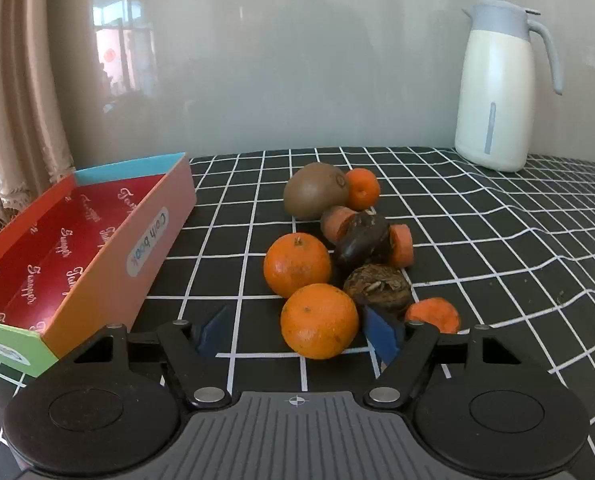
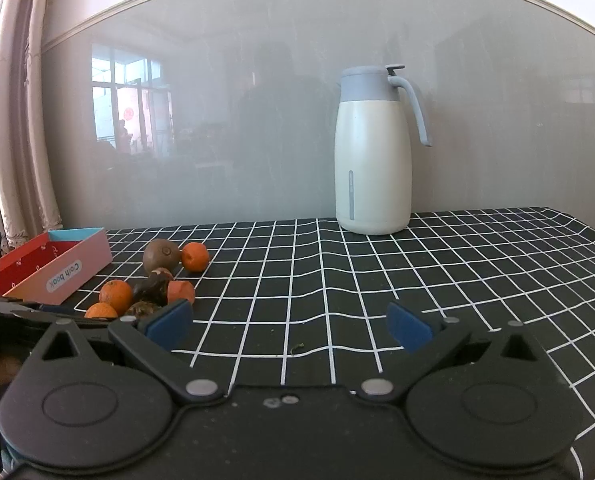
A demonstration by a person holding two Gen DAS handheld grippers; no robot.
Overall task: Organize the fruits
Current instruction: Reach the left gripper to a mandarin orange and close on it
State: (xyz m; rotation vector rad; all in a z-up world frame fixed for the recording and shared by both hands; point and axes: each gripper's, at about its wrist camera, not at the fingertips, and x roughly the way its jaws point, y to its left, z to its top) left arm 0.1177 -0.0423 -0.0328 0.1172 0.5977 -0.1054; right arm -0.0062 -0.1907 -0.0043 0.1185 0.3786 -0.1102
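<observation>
A pile of fruit lies on the black checked cloth. In the left wrist view the nearest orange (image 1: 318, 320) sits between the open blue pads of my left gripper (image 1: 301, 332), not clamped. Behind it are a second orange (image 1: 296, 264), a brown kiwi (image 1: 315, 190), a small orange (image 1: 362, 189), dark brown fruits (image 1: 362, 240) and carrot pieces (image 1: 400, 246). The open colourful box (image 1: 109, 256) stands to the left, empty. My right gripper (image 2: 291, 326) is open and empty over bare cloth, right of the pile (image 2: 153, 284).
A white and blue-grey thermos jug (image 2: 373, 160) stands at the back near the grey wall; it also shows in the left wrist view (image 1: 497, 92). A curtain (image 1: 13, 100) hangs at the left. The cloth (image 2: 457, 280) has ripples on the right side.
</observation>
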